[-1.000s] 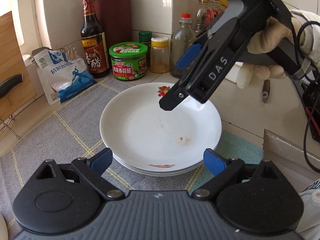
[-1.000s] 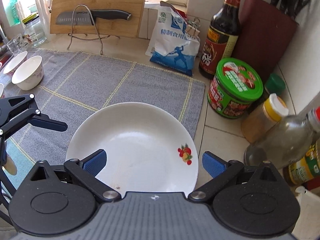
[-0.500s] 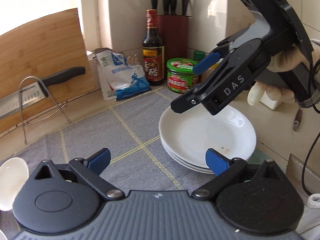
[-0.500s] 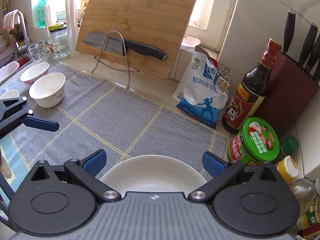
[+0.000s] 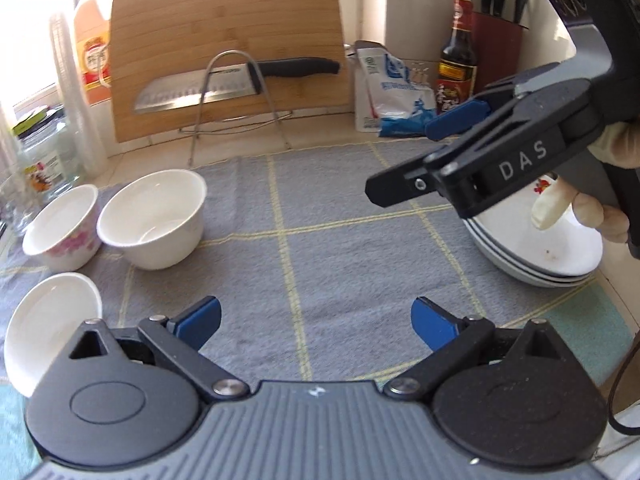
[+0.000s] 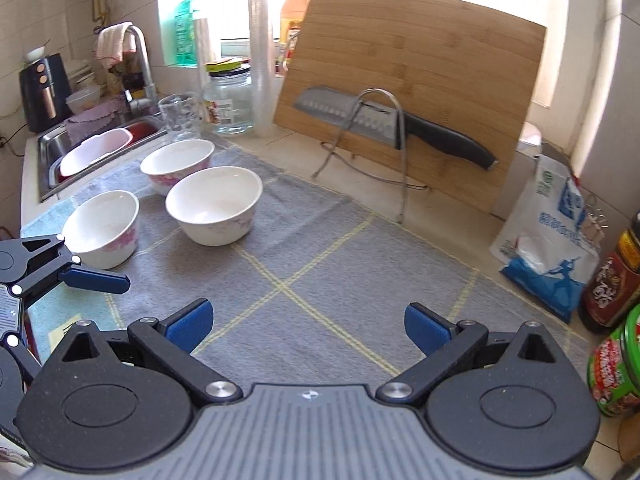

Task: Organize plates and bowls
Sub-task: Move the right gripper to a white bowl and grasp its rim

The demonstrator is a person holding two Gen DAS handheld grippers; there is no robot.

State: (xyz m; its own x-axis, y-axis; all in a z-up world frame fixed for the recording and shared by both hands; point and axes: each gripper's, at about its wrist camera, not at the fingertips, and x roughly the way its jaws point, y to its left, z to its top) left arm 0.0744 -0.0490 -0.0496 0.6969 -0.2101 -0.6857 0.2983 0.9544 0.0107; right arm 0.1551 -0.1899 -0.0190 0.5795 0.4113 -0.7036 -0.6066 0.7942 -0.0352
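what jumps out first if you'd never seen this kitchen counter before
Probably the big kitchen knife propped on a wire stand against the tall wooden cutting board at the back of the counter. Next, the three white bowls clustered on the grey cloth near the sink, and the stack of white plates at the cloth's other end. Both the left gripper and right gripper hang open and empty over the cloth.
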